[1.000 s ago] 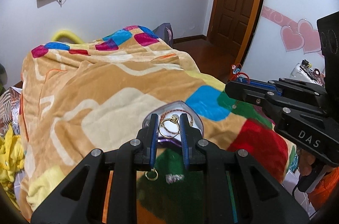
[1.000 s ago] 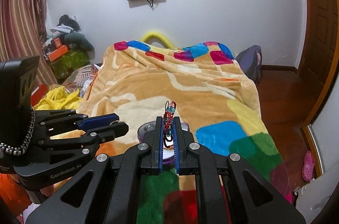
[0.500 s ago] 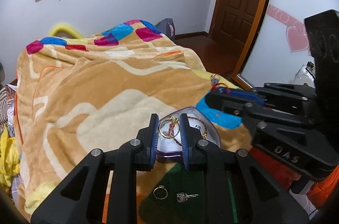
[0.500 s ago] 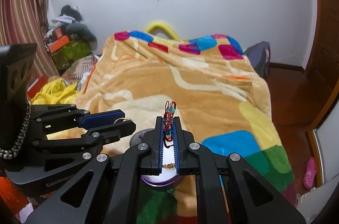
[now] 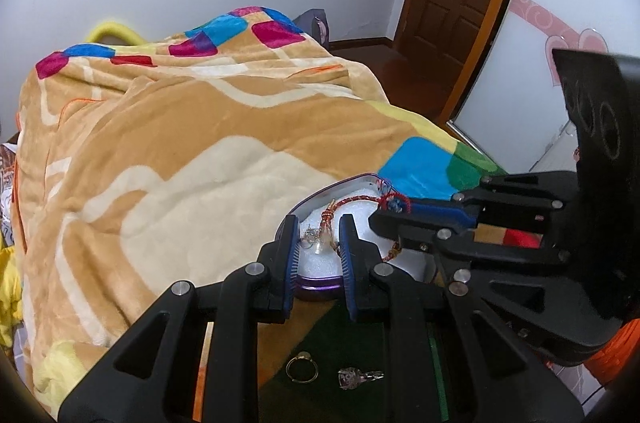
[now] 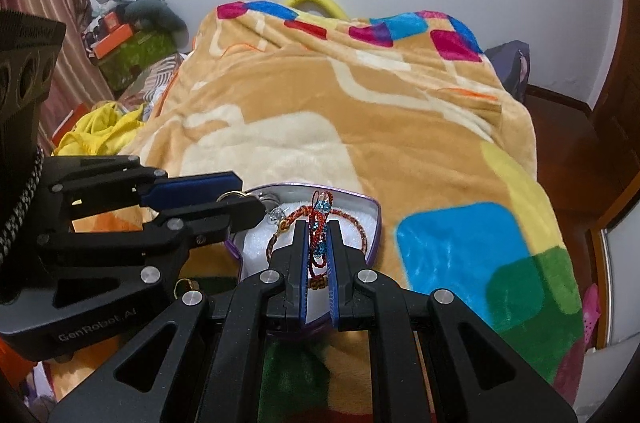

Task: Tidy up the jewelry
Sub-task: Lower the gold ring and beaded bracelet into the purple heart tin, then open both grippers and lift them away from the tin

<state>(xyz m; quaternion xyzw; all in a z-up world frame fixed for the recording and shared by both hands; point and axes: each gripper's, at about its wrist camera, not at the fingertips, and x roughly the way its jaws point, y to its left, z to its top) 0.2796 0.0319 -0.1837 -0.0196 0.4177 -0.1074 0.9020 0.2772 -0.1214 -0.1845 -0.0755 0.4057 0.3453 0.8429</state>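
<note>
- Your heart-shaped tin [image 6: 370, 219] has a purple metal wall and a white, foam-like lining; it sits on a plush fleece blanket [image 5: 180, 151] of tan, cream and bright colour blocks.
- Your right gripper [image 6: 319, 231] is clamped on a braided red cord bracelet [image 6: 320, 223] with small blue beads; the cord loops from the blue ribbed pads down onto the white lining.
- Your left gripper [image 5: 320, 235] is closed on a thin gold ring [image 6: 232, 195] with a clear stone, held over the tin's near-left part.
- Both sets of tips hang just above the open tin, close beside each other.
- A plain gold ring [image 5: 302, 369] and a silvery stone-set ring [image 5: 354, 377] lie on the dark green patch, nearer you than the tin, beneath the left gripper's arms.
</note>
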